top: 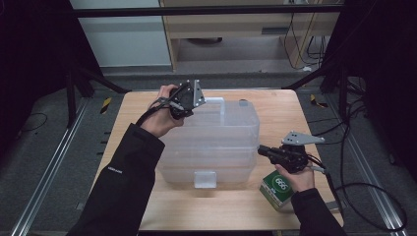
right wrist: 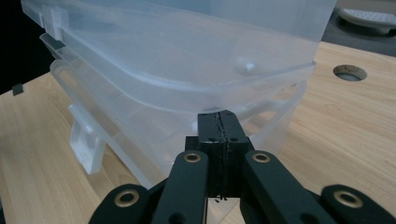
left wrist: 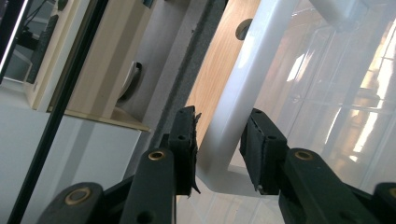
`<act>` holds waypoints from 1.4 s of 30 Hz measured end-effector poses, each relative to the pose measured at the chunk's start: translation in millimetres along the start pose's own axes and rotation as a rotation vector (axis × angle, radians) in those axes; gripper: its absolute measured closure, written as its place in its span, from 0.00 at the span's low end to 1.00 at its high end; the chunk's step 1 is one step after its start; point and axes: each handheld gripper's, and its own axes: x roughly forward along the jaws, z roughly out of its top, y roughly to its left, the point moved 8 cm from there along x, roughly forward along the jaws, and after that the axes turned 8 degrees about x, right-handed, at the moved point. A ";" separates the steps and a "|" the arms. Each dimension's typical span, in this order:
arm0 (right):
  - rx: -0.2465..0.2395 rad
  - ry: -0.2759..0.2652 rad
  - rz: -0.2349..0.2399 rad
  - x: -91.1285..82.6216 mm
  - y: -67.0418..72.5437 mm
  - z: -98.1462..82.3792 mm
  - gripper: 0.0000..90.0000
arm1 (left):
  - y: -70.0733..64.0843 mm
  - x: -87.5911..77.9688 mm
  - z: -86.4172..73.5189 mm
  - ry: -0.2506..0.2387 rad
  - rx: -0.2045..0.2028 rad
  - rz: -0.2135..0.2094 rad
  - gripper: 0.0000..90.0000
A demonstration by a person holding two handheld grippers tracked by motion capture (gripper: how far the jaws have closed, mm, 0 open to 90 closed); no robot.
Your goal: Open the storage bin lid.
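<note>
Counter (top: 275, 105): pale wood, carrying everything here.
Bins (top: 216, 147): a stack of clear plastic tubs in the middle of the counter, nested, the top 1 sitting tilted in the right gripper view; a white latch (top: 205, 179) hangs at the near end.
Rim (left wrist: 243, 98): the white edge of the top bin, running between the left jaws at the far-left corner of the stack.
Box (top: 278, 189): small, green, on the counter near the right corner of the stack, under the right hand.
Left gripper (top: 189, 101): jaws partly open, 1 pad on each side of the rim with a gap showing on both sides; nothing is gripped.
Right gripper (top: 263, 151): jaws fully closed, empty, tips pushed up against the side of the stack just under a rim.
Risk 1: a lift with the left jaws this loose would probably let the rim slip out.
Risk 2: nested bins may stick, so the lower ones could rise too if the right tips slide off.
Risk 3: the right forearm could nudge the box.
</note>
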 end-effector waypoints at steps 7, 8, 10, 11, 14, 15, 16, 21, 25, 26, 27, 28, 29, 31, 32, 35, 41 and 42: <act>-0.001 0.019 0.001 2.5 0.9 -3.2 1.00 | -1.4 -3.0 -2.3 -0.009 -0.021 0.006 0.63; -0.001 0.019 0.001 2.5 0.9 -3.2 1.00 | -1.4 -3.0 -2.3 -0.009 -0.021 0.006 0.60; 0.001 0.017 0.001 2.9 1.4 -3.4 1.00 | -0.2 -8.0 -5.4 -0.028 -0.037 0.012 0.58; 0.001 0.016 0.001 2.8 1.3 -3.3 1.00 | -0.1 -10.4 -6.4 -0.036 -0.040 0.011 0.56; -0.002 0.017 -0.001 2.9 1.3 -3.7 1.00 | -1.5 -19.4 -9.4 -0.062 -0.060 -0.005 0.54; -0.003 0.014 -0.003 2.8 1.3 -3.6 1.00 | -2.2 -22.2 -10.7 -0.070 -0.068 -0.006 0.53; -0.003 0.013 -0.002 2.8 1.3 -3.4 1.00 | -3.1 -25.3 -12.7 -0.072 -0.074 -0.013 0.53; -0.001 0.016 -0.002 2.9 1.4 -3.8 1.00 | -2.8 -38.8 -23.6 -0.121 -0.152 -0.020 0.51; -0.001 0.016 -0.002 2.9 1.3 -3.8 1.00 | -2.3 -46.4 -33.0 -0.150 -0.203 -0.028 0.51; 0.000 0.016 -0.001 2.9 1.4 -3.8 1.00 | -2.5 -47.8 -35.1 -0.158 -0.213 -0.028 0.51; 0.001 0.016 -0.002 2.8 1.4 -3.7 1.00 | -2.6 -49.2 -37.4 -0.163 -0.222 -0.028 0.51; 0.001 0.016 -0.002 2.8 1.4 -3.7 1.00 | -2.6 -49.2 -37.4 -0.163 -0.222 -0.028 0.51; 0.001 0.016 -0.001 2.9 1.4 -3.8 1.00 | -2.8 -51.8 -41.8 -0.177 -0.245 -0.026 0.51; -0.001 0.016 -0.001 3.0 1.3 -3.9 1.00 | -2.7 -54.1 -46.3 -0.196 -0.278 -0.029 0.51; -0.001 0.017 -0.002 2.8 1.3 -3.8 1.00 | -2.7 -54.1 -46.3 -0.196 -0.278 -0.029 0.51; -0.002 0.017 -0.002 2.9 1.3 -3.9 1.00 | -1.0 -58.7 -56.3 -0.215 -0.333 -0.008 0.51; -0.004 0.017 -0.006 2.9 1.2 -4.0 1.00 | 4.3 -68.6 -75.7 -0.269 -0.472 0.042 0.51; -0.004 0.017 -0.005 2.9 1.2 -4.0 1.00 | 4.3 -68.6 -75.7 -0.269 -0.472 0.042 0.51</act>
